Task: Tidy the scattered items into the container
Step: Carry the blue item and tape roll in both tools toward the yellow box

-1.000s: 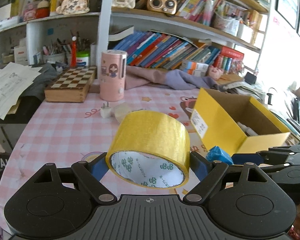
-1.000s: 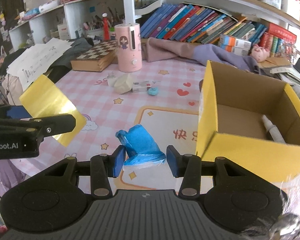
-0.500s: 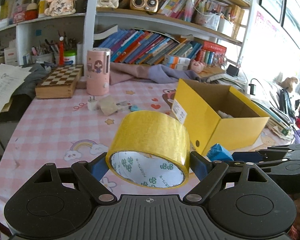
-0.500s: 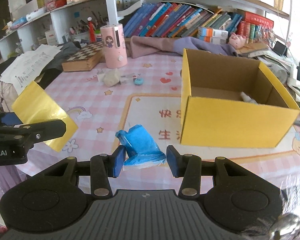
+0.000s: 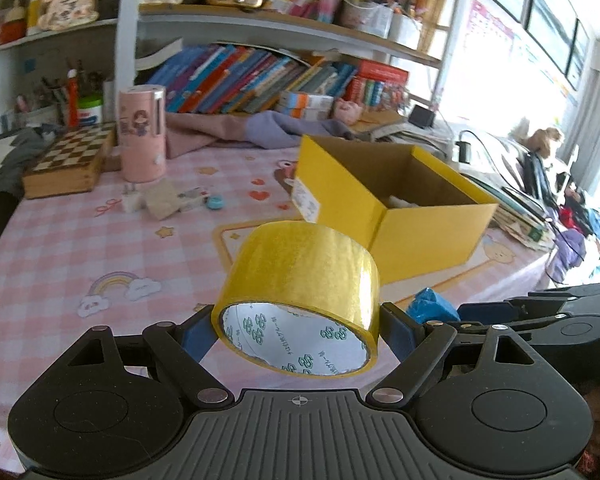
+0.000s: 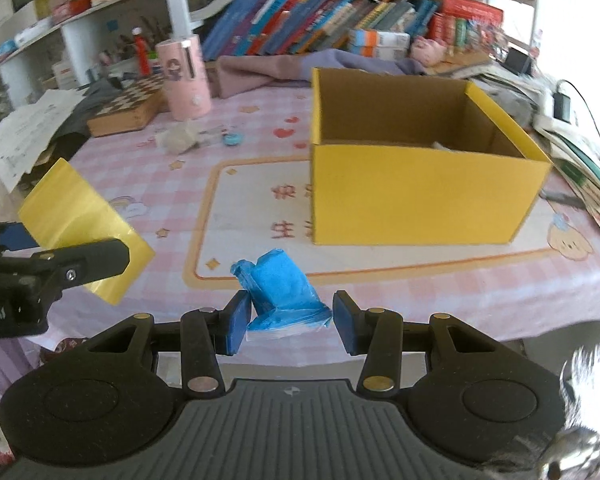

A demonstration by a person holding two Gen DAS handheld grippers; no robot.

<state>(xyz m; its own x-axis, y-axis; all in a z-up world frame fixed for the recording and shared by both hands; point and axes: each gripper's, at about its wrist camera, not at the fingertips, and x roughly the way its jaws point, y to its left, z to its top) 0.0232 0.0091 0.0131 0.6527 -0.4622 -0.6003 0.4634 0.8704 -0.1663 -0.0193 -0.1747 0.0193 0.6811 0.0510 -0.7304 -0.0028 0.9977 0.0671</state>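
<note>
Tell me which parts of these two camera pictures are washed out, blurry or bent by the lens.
Left wrist view: the window side at right is blown out white, shelves bow from fisheye, and the tape roll in the left gripper is sharp. Right wrist view: slight motion blur softens the yellow box, while the blue packet stays crisp.

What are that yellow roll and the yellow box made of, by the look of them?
Yellow roll: glossy plastic packing tape, it seems, on a white printed core. Yellow box: cardboard, matte yellow outside, plain brown inside with thin folded walls.
</note>
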